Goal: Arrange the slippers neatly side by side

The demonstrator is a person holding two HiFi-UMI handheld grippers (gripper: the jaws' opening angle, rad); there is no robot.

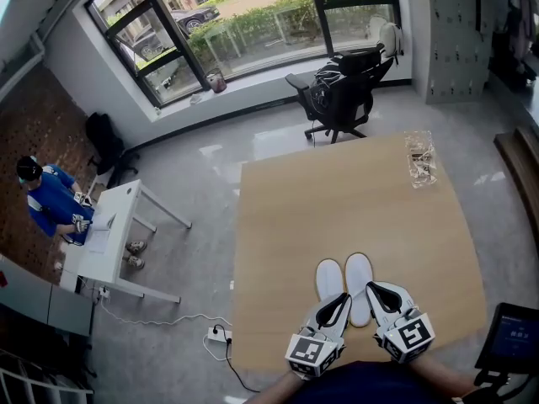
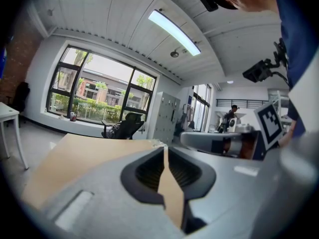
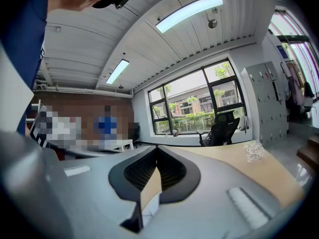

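Observation:
Two white slippers lie side by side, toes pointing away, near the front edge of the wooden table (image 1: 354,200): the left slipper (image 1: 328,276) and the right slipper (image 1: 359,273). My left gripper (image 1: 345,296) is shut over the heel end of the left slipper, which it hides. My right gripper (image 1: 369,285) is shut just right of the right slipper's heel half. In the left gripper view the jaws of the left gripper (image 2: 165,148) meet at the tips, with only bare table in the slit. The right gripper (image 3: 157,148) looks the same, with a bit of white slipper (image 3: 150,208) showing below.
A crumpled clear plastic bag (image 1: 419,158) lies at the table's far right corner. A black office chair (image 1: 341,91) stands beyond the table. A white desk (image 1: 109,230) with a seated person (image 1: 50,200) is at the left. A power strip (image 1: 219,335) lies on the floor.

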